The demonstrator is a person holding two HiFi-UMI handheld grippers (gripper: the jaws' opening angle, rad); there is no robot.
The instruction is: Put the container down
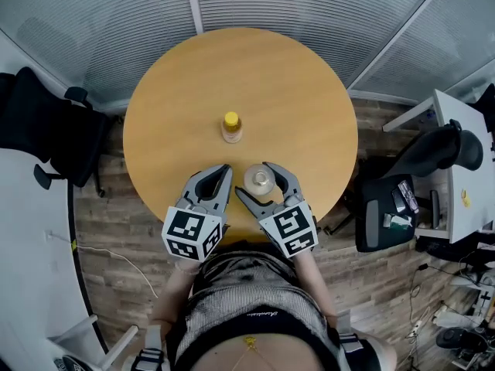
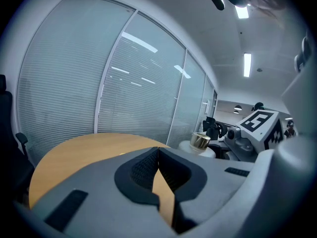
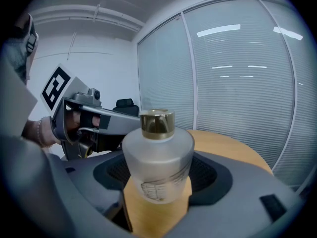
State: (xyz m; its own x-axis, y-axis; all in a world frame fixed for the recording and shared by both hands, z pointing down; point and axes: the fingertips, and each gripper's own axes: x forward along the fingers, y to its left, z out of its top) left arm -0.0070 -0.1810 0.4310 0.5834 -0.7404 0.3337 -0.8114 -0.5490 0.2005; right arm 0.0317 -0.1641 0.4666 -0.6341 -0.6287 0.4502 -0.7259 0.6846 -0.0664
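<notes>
R gripper (image 1: 254,181) clamped on frosted container (image 3: 157,157), near table (image 1: 294,91) edge; L gripper (image 2: 157,155) jaws together, empty; yellow-cap bottle (image 1: 231,127) mid-table.

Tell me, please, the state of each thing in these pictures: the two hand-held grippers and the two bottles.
frosted bottle: upright, gold cap on, held between jaws; cannot tell if it rests on the table.
yellow-cap bottle: upright, capped, standing free on the table.
right hand-held gripper: shut on the frosted bottle.
left hand-held gripper: jaws together, empty.
</notes>
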